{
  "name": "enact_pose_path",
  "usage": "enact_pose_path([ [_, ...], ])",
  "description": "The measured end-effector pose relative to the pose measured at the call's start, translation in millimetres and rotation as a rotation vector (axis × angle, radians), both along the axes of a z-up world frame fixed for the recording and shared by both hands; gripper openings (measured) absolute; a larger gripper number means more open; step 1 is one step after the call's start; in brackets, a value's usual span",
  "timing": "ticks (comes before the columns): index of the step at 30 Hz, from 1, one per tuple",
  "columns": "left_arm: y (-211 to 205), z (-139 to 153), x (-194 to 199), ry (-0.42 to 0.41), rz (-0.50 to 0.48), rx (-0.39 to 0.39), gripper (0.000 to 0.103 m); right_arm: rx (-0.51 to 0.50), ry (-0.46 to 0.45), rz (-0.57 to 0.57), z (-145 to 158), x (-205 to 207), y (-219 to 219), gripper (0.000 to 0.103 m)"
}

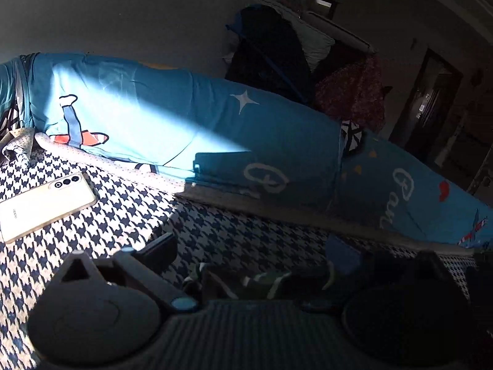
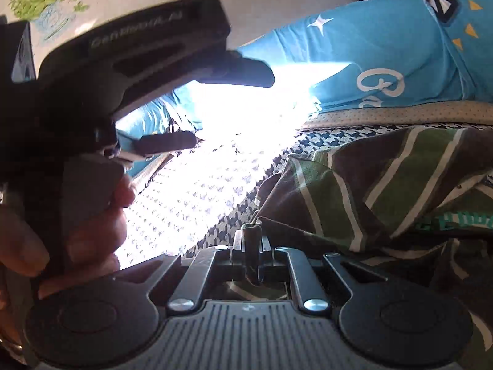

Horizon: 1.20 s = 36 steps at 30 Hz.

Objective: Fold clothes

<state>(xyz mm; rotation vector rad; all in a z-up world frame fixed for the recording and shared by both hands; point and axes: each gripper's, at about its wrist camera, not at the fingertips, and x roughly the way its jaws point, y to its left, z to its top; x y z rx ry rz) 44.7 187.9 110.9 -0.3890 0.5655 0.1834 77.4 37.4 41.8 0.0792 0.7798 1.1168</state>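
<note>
Right wrist view: right gripper [image 2: 252,248] sits at 6 o'clock, jaws pinched together on a fold of the shirt [image 2: 385,185]. A bunched bit of fabric sticks up between the fingertips. Shirt is dark brown with green and white stripes, crumpled, filling 3 to 5 o'clock and lying on the houndstooth sheet [image 2: 215,203]. Sheet runs from 7 to 1 o'clock, blown out by sun in the middle.

The left gripper [image 2: 212,104] shows at 10 o'clock, seen from the side, its two fingers spread with nothing between them. A hand [image 2: 92,222] grips its handle at 8 o'clock.

Blue quilt [image 2: 385,49] with white star and script lettering sits at 1 to 2 o'clock, along the far edge of the sheet. A plant picture [image 2: 46,3] hangs on the wall at 11 o'clock.

Left wrist view: left gripper [image 1: 268,249] at 6 o'clock, one finger [image 1: 160,246] lit at 7 o'clock, the other lost in shadow at 4 o'clock. Jaws wide apart. Part of the shirt [image 1: 262,283] lies low between them, dark; contact unclear.

Phone [image 1: 43,203] lies face-down on the sheet [image 1: 123,215] at 9 o'clock, well apart from the shirt. Quilt [image 1: 185,117] runs 10 to 3 o'clock with a plane print. Dark clothes pile [image 1: 277,52] at 12 to 1 o'clock behind it. Doorway [image 1: 431,101] at 2 o'clock.
</note>
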Motion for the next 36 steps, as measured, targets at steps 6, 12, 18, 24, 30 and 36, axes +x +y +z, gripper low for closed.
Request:
enact_pose_path([
  [6,-7.3,-15.5,11.5,0.063,-0.046,-0.023,0.103,-0.052,-0.011,0.034,-1.6,-1.1,-13.2,0.016],
  [12,-16.6,-28.3,21.5,0.111,-0.07,-0.013,0.103,-0.103,-0.056,0.053,10.7,0.4,-37.4,0.046],
  [18,-31.3,-30.0,24.0,0.089,-0.114,0.02,0.103,-0.145,-0.095,0.002,20.3,13.8,-67.8,0.046],
  [24,-48.4,-35.8,29.6,0.076,-0.172,0.063,0.103,-0.136,-0.089,-0.175,28.8,43.1,-99.3,0.046],
  [30,-66.3,-44.4,33.7,0.076,-0.259,0.112,0.103,-0.162,-0.081,-0.373,32.3,67.1,-123.3,0.047],
  [36,-89.8,-58.4,41.6,0.116,-0.315,0.216,0.103,-0.218,-0.116,-0.516,18.7,88.2,-135.1,0.049],
])
